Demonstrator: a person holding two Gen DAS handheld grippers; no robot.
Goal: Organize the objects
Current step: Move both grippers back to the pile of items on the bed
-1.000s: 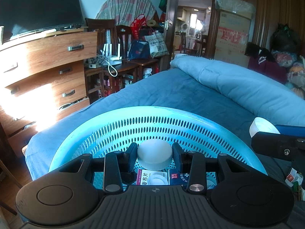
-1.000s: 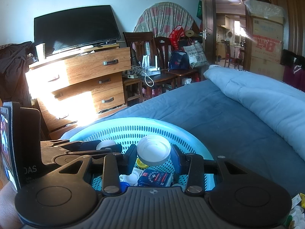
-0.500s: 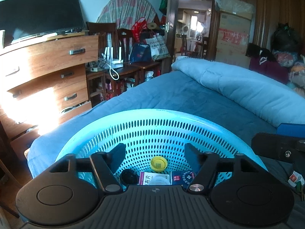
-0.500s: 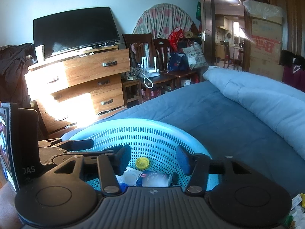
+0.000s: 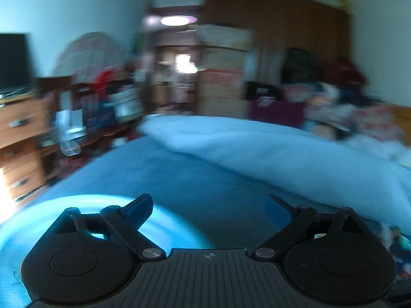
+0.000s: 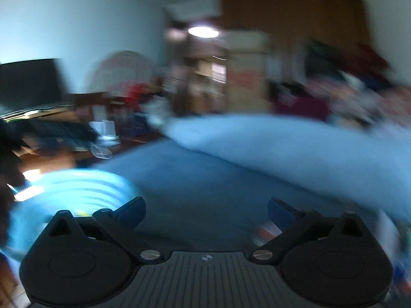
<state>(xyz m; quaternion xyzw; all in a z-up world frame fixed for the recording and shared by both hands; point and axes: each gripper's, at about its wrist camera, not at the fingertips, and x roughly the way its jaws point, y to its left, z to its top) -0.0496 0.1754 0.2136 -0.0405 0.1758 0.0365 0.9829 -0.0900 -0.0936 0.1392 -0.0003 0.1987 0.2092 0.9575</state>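
Both views are blurred by motion. My left gripper (image 5: 209,202) has its jaws wide and still opening, with nothing between them, only blue bedsheet beyond. The light blue perforated basket (image 5: 102,208) lies at the lower left of the left wrist view, partly behind the left finger (image 5: 138,210). My right gripper (image 6: 206,208) is likewise opening wide and holds nothing. In the right wrist view the basket (image 6: 77,187) sits to the left of the fingers. The basket's contents cannot be made out.
A dark blue bedsheet (image 5: 179,179) fills the middle, with a pale blue rolled duvet (image 5: 282,154) across the right. A wooden dresser (image 5: 18,133) stands at the left, a doorway and stacked boxes behind. Small blurred items (image 6: 395,233) lie at the right edge of the bed.
Both grippers let go of white round lids over the basket and opened wide. Both then swung right, so the basket slid to the lower left of each view.
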